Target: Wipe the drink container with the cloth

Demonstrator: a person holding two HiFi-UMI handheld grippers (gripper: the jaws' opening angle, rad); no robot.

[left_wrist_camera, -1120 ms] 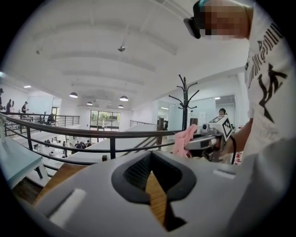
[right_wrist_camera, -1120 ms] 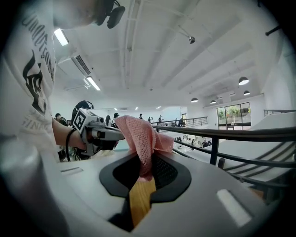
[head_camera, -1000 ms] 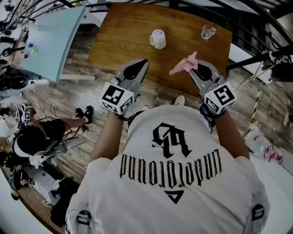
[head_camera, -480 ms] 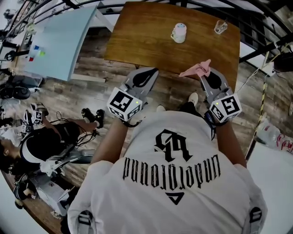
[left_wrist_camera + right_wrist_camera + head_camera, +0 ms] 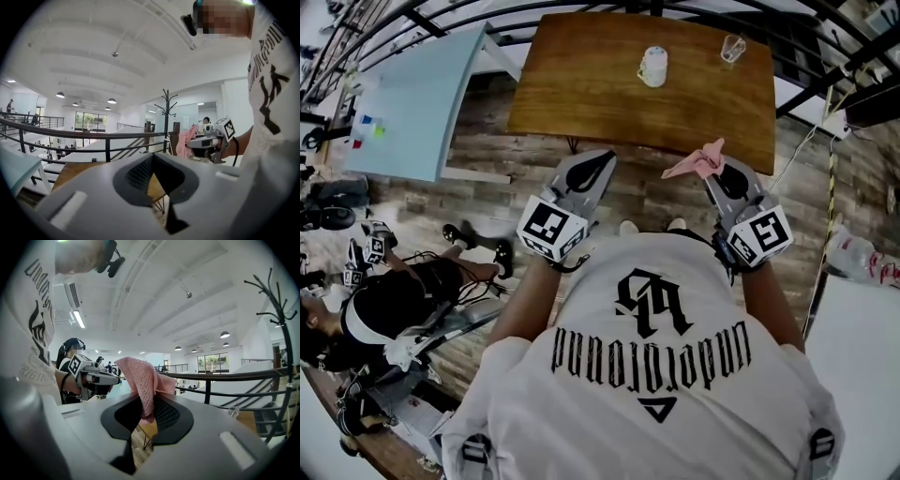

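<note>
Left gripper (image 5: 152,159) first: its fingers are clenched tight against each other, with nothing caught between them. Over to the right gripper (image 5: 146,416): its fingers are clamped on the pink cloth (image 5: 140,376). A fold of it is pinched low between the pads, and the rest stands up above the fingertips and flops over to one side.

On the head view I've got both grippers held out side by side, well apart from each other, over the plank floor (image 5: 487,178). Their fingertips point at the wooden surface (image 5: 581,103). The cloth's free end shows right by that surface's near edge.

There's the cup (image 5: 653,66), white with a pale top, standing upright on the surface. It is well ahead of both sets of fingers, toward the far edge, and roughly between the lines the two grippers point along. Nothing is touching it. A clear glass (image 5: 732,47) sits further on, ahead of the right fingers by the far corner and apart from the cup.

Beyond the fingers in both gripper views runs a dark railing (image 5: 93,136).
</note>
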